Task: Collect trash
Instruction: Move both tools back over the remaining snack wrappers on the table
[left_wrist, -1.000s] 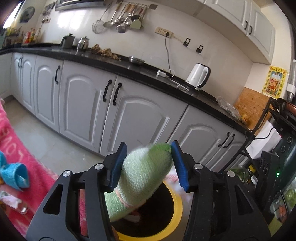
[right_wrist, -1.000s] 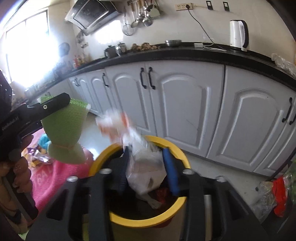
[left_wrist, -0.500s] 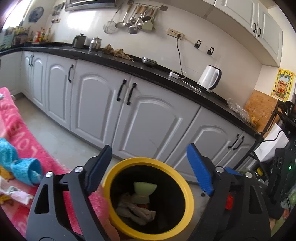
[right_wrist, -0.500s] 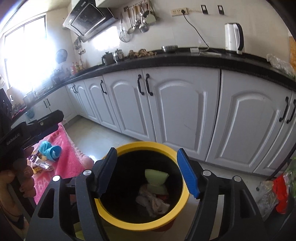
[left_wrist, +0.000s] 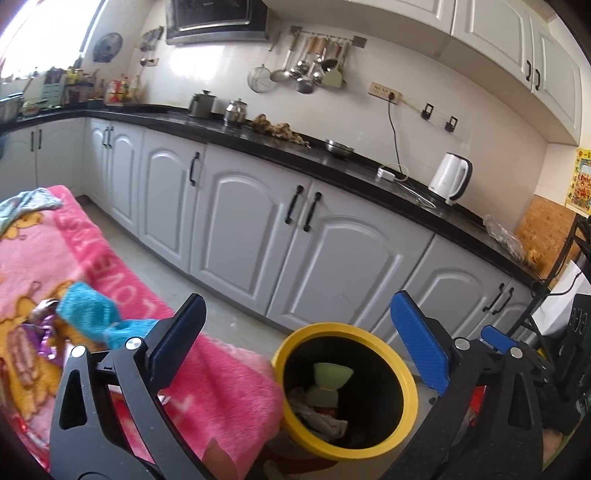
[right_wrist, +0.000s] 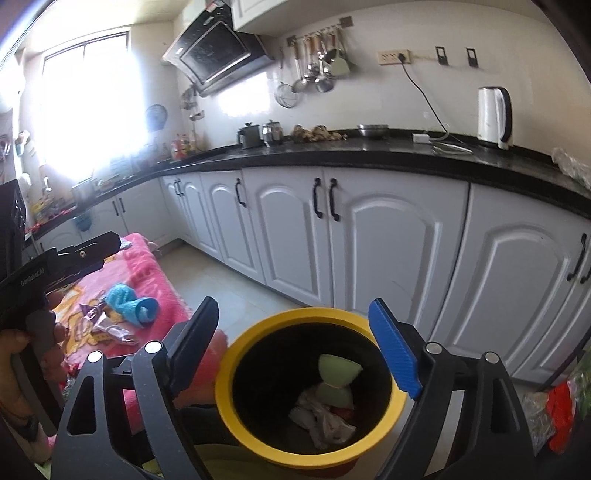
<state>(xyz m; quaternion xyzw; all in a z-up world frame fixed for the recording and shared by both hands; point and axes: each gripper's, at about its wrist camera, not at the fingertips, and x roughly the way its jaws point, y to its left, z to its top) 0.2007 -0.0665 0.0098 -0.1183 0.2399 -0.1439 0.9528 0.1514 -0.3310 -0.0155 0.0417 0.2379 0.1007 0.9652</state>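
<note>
Trouble could come from the bin (right_wrist: 236, 373) standing right against the edge of the pink blanket (left_wrist: 229, 384): a low reach toward the wrappers (right_wrist: 107, 325) might knock it over. The left gripper (left_wrist: 295, 343) and right gripper (right_wrist: 314, 354) both have their jaws wide and opening further, with nothing between them. The green foam sleeve (right_wrist: 338, 380) lies inside the bin on white wrappers, its long axis roughly upright, flared end up. The blue sleeve (left_wrist: 99, 317) lies on the blanket, pointing toward the bin.

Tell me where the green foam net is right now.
The green foam net lies inside the yellow-rimmed bin, on top of the crumpled white wrappers. In both wrist views it shows low in the picture, right of the pink blanket.
</note>
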